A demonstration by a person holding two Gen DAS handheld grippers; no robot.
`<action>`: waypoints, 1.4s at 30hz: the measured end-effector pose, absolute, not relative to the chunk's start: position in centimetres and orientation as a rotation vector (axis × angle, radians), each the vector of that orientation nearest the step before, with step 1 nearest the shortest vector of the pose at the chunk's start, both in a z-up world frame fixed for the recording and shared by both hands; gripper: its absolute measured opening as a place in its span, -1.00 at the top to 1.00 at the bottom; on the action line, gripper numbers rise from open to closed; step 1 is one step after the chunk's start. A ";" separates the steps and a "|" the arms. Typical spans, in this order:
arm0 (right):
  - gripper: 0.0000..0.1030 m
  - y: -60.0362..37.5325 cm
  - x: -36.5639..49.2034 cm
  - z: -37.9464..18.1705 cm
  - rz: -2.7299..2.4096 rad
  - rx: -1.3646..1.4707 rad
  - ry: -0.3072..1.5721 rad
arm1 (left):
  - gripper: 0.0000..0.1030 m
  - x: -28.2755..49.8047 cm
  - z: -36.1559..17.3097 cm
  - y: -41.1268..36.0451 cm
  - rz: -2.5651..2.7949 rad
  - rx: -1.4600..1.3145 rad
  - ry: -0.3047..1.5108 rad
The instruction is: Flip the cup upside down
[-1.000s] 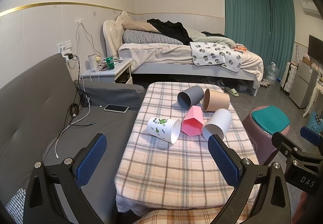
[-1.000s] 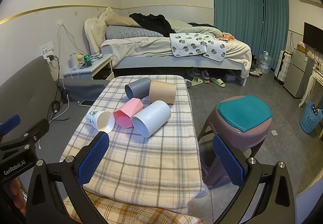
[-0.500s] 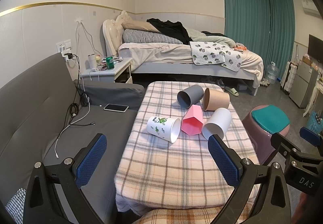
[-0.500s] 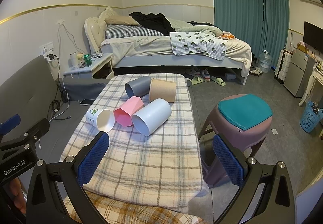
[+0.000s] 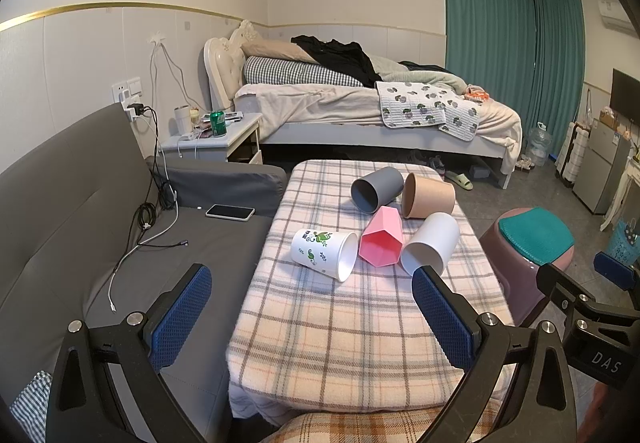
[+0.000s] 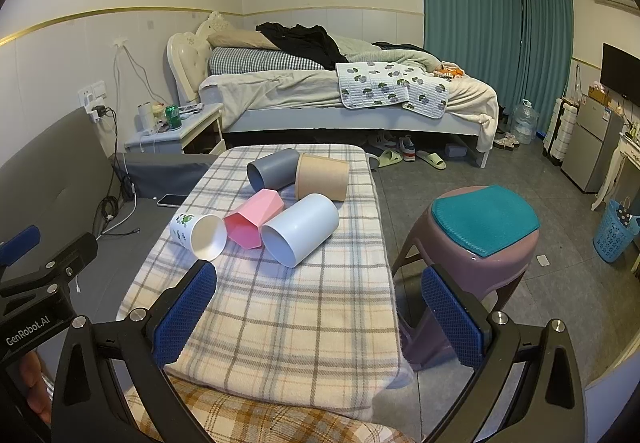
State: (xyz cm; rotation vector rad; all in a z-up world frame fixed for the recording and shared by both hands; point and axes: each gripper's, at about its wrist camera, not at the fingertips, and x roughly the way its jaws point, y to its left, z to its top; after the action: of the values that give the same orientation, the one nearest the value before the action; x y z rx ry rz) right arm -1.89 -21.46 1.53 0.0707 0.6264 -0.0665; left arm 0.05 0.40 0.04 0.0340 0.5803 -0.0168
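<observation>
Several cups lie on their sides on a plaid-covered table (image 5: 340, 331) (image 6: 288, 307): a white cup with green prints (image 5: 324, 253) (image 6: 198, 231), a pink faceted cup (image 5: 380, 241) (image 6: 254, 221), a plain white cup (image 5: 430, 243) (image 6: 300, 229), a grey cup (image 5: 376, 183) (image 6: 272, 171) and a tan cup (image 5: 428, 195) (image 6: 322, 177). My left gripper (image 5: 308, 307) is open and empty, held above the table's near end. My right gripper (image 6: 320, 307) is open and empty, near the table's near right part. Each gripper shows at the edge of the other's view.
A grey sofa (image 5: 100, 223) with a phone (image 5: 230, 212) and cables stands left of the table. A purple stool with a teal cushion (image 6: 480, 235) stands to the right. A bed (image 5: 360, 111) and a nightstand (image 5: 216, 141) are behind.
Both views have shifted very slightly toward the table. The cups have not moved and both grippers stay open.
</observation>
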 end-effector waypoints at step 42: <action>-1.00 -24.9 2.6 -1.9 -0.102 0.049 0.674 | -1.00 12.6 -2.0 -5.5 -0.126 0.083 0.729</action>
State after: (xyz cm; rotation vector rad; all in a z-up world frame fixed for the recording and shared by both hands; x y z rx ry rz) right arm 2.56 -24.88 -1.88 0.0493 0.6739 -0.1016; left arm 12.61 -5.52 -1.99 0.0828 0.7290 -0.1262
